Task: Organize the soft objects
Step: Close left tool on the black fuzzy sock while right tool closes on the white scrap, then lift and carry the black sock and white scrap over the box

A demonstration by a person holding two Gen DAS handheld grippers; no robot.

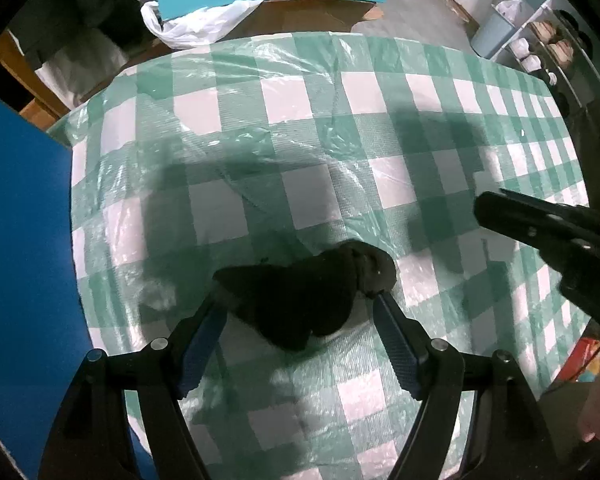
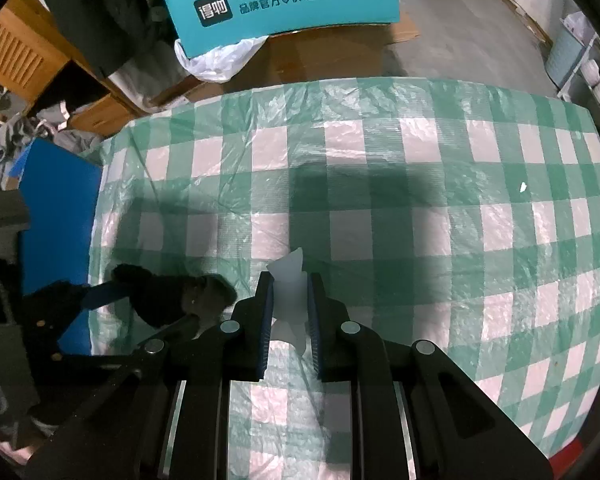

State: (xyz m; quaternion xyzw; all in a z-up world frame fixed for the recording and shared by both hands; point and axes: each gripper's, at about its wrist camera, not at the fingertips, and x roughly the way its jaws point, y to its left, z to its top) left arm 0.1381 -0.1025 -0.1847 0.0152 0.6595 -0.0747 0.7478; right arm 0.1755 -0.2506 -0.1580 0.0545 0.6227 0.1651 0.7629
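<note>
Left wrist view | left gripper [image 1: 300, 300] fingers wide apart, straddling black sock [image 1: 304, 292] lying crosswise on worktop [image 1: 420, 120] | right gripper [image 2: 291, 304] clamped on white cloth [image 2: 288, 284]

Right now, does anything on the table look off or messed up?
Yes: the right tool is pinching the clear plastic cover into a peak, not a soft item. The black sock lies crumpled between the left tool's open fingers.
</note>
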